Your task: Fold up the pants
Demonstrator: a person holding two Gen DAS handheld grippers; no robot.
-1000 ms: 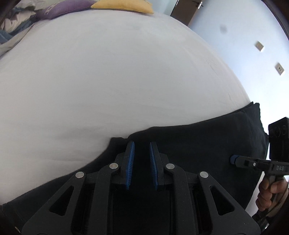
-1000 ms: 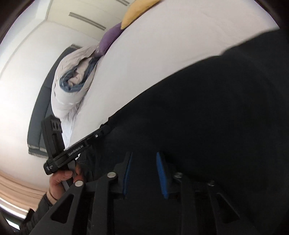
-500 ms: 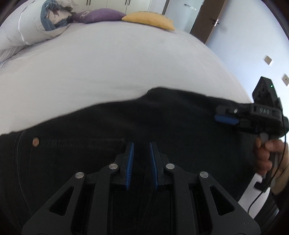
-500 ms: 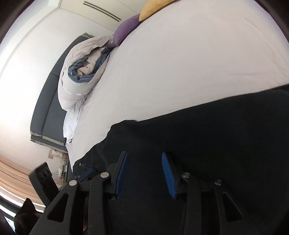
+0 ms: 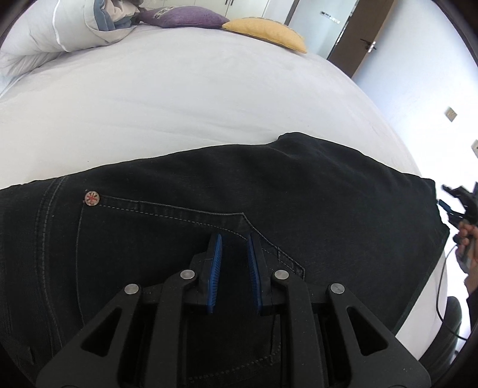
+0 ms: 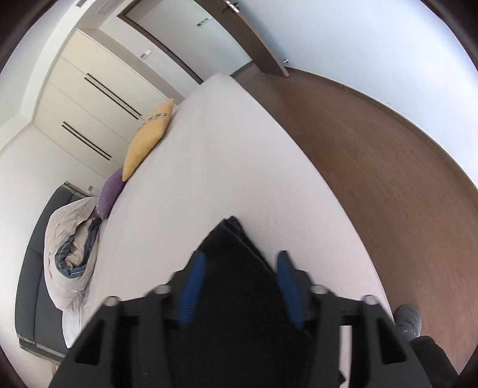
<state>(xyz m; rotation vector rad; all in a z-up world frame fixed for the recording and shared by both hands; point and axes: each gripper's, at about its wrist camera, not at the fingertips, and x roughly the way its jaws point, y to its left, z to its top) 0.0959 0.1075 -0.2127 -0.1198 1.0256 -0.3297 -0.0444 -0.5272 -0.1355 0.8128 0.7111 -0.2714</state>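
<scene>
Black denim pants (image 5: 269,194) lie folded flat across the near part of the white bed (image 5: 179,89), a back pocket and a round rivet (image 5: 91,198) showing. My left gripper (image 5: 233,238) hovers over the pocket, jaws a little apart with nothing between them. My right gripper (image 6: 240,258) is wide open above the right end of the pants (image 6: 230,247), blurred, holding nothing. It also shows at the right edge of the left wrist view (image 5: 457,206), beyond the pants' end.
A purple cushion (image 5: 182,18), a yellow cushion (image 5: 266,32) and a rolled duvet (image 5: 74,32) lie at the far end of the bed. Brown floor (image 6: 373,149) runs along the bed's right side. A shoe (image 6: 407,320) is near the bed corner.
Both grippers have let go and drawn back; the pants now lie flat on the bed. My right gripper opened wider and swung toward the bed's right edge.
</scene>
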